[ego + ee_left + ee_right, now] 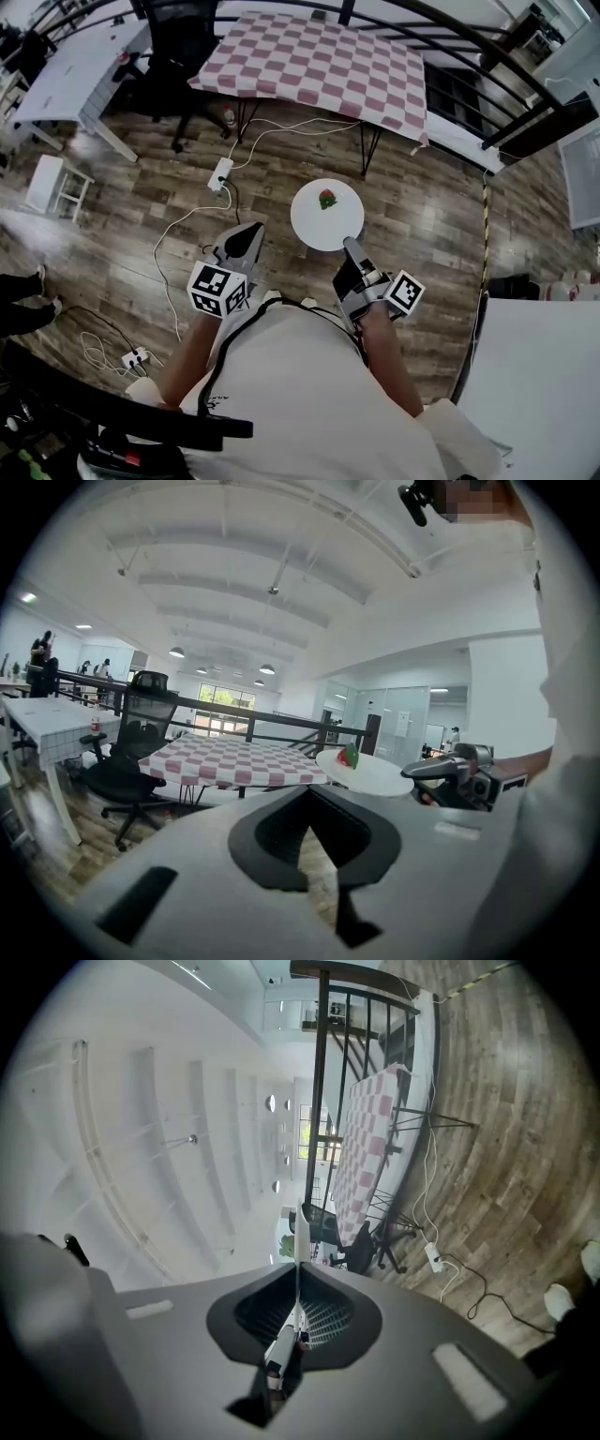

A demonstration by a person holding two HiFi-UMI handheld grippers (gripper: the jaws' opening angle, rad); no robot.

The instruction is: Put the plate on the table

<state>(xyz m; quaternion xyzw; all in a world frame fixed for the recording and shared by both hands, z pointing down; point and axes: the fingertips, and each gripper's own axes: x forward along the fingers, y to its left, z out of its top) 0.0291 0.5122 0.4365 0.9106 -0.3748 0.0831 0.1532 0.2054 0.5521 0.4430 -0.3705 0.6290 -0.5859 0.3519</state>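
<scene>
A round white plate (319, 225) hangs level above the wooden floor, with a small red and green strawberry-like piece (327, 199) on it. My right gripper (351, 247) is shut on the plate's near rim. In the right gripper view the plate (297, 1241) shows edge-on as a thin line between the closed jaws of the right gripper (291, 1330). The table with the pink and white checked cloth (319, 66) stands ahead, beyond the plate. My left gripper (249, 239) is beside it at the left, shut and holding nothing. From the left gripper view (312, 827) the plate (375, 772) is at the right.
A black office chair (183, 56) stands left of the checked table, next to a white desk (80, 66). A power strip (221, 172) and white cables lie on the floor. A black railing (487, 56) runs behind the table. A white surface (544, 375) is at the right.
</scene>
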